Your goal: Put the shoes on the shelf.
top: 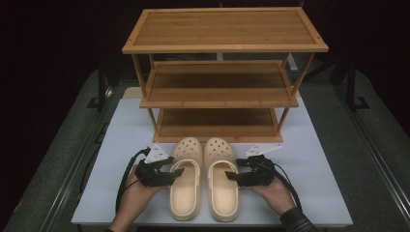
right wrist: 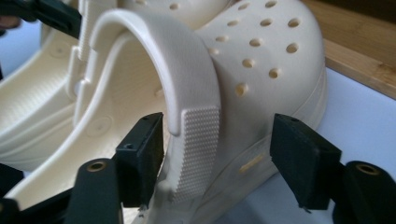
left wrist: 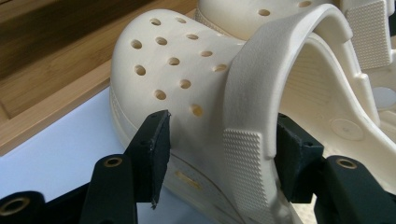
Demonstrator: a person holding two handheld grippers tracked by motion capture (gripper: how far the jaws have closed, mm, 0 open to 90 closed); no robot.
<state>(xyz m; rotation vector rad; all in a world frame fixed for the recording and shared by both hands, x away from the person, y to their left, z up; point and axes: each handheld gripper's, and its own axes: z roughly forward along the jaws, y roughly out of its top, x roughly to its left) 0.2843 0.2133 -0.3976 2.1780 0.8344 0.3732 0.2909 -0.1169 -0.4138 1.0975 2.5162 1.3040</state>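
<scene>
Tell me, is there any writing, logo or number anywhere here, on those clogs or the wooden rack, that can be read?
None can be read.
Left clog: a small raised gold mark low on its side, too small to read.
Right clog: a similar gold mark on its side, too blurred to read.
Wooden rack: plain slats, no label visible.

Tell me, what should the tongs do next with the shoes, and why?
Probably squeeze shut. Each tongs already straddles the outer side wall of its clog, left tongs on the left clog, right tongs on the right clog, but the pads seem not yet to be pressing firmly.
</scene>
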